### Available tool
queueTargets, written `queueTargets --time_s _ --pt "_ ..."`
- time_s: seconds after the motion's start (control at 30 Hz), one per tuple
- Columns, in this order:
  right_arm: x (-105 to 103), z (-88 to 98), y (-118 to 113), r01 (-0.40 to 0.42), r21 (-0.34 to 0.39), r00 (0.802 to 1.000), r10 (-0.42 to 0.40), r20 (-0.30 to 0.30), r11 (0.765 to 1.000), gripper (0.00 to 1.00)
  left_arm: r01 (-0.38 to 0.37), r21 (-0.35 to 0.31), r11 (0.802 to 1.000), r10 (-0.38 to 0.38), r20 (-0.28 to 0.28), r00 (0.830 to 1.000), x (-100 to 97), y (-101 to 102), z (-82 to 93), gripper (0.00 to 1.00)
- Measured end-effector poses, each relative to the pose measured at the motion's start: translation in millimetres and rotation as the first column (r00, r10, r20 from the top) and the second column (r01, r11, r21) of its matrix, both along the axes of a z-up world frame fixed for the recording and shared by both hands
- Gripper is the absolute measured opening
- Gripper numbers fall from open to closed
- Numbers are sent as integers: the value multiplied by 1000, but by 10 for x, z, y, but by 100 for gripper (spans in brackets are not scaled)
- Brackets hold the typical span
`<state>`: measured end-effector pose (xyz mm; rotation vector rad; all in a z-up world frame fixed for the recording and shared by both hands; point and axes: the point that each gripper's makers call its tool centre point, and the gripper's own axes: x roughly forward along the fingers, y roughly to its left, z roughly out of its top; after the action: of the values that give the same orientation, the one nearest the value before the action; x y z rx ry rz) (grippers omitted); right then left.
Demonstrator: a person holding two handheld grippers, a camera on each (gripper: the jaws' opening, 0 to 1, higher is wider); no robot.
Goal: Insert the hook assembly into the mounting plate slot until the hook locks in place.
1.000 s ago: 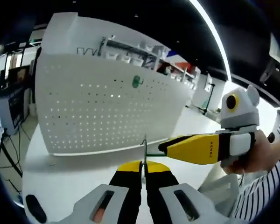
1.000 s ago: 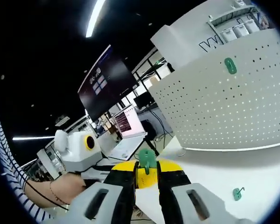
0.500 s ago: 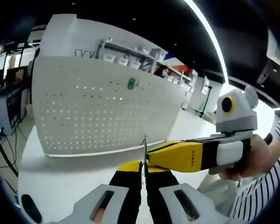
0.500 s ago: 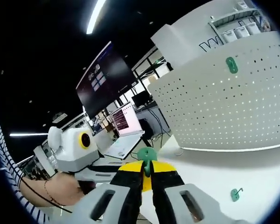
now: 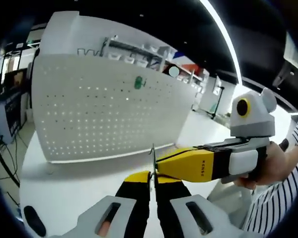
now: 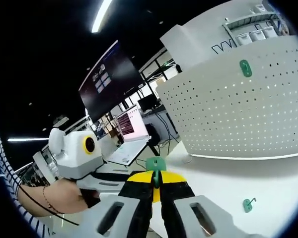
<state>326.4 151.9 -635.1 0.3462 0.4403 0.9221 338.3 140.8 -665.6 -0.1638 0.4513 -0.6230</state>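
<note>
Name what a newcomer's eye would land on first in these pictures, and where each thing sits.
First comes the big white perforated board standing upright on the white table, with one green hook mounted near its top edge. Next, the two yellow-and-black grippers close together in front of it: the right hand-held gripper pinches a green hook piece, and the left hand-held gripper pinches a thin metal wire.

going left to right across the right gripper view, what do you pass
person's hand → left gripper → green plate pinched in the right gripper → white pegboard → loose green hook on the table
</note>
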Motion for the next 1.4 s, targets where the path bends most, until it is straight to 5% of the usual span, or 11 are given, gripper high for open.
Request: queueTargets --time_s 0.33,0.73,0.87,1.07,1.17,1.4 --pt "-7 -52 8 -2 -21 1000 2 9 1000 0 10 -58 998 -13 -48 999 -66 -34 -110 12" --pt "-11 -22 65 -18 -46 999 20 50 999 0 55 -11 998 -55 -17 998 -65 12 -123 56" --pt "-47 -38 112 -35 -55 998 38 52 998 0 62 -32 998 -64 -61 996 -96 32 -197 64" --pt "-57 -34 149 -47 -64 997 51 60 997 0 69 -23 997 -70 -62 996 -130 51 -237 75" --pt "-44 -27 148 -46 -67 996 51 67 997 0 37 -31 999 -39 -65 997 -101 72 -243 89" --pt "-6 -19 110 -37 -91 995 45 86 995 0 45 -36 998 -46 -43 998 -123 44 -203 97"
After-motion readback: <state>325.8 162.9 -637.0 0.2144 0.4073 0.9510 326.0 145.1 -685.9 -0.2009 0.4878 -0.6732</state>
